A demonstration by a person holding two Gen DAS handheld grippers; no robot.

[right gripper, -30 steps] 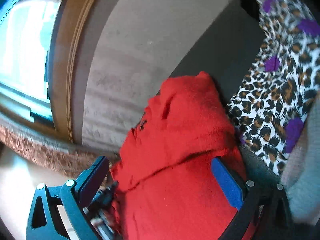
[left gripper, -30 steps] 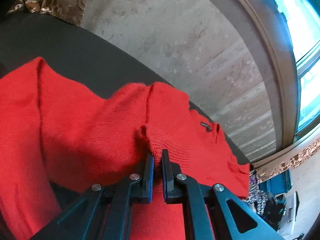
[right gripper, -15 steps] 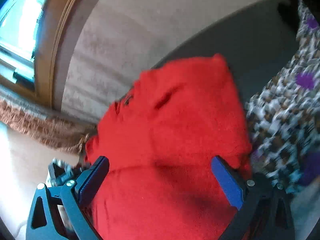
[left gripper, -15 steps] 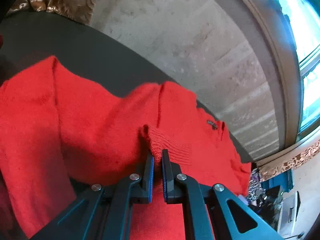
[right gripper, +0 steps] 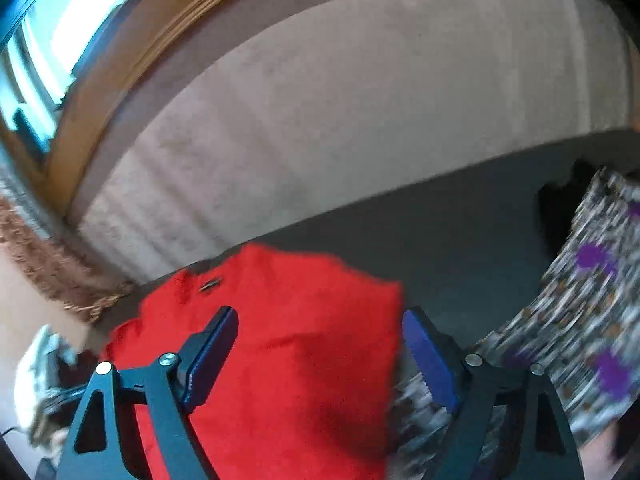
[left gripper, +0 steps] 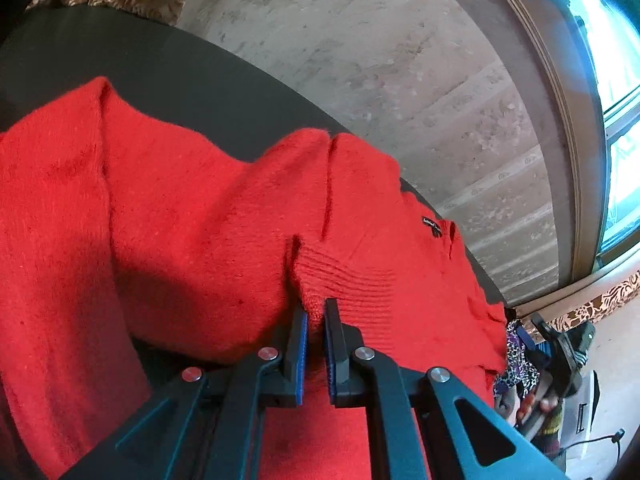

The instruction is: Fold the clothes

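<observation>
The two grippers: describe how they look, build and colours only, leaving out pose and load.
The left gripper and the right gripper look alike: dark teal-black plastic linkage arms with triangular cut-outs, joined by round silver rivets. Each finger ends in a flat rectangular blue pad with a finely ribbed face. No cables, printed markings or sleeves show in either wrist view.

Window glare, fisheye warp, R-view blur
</observation>
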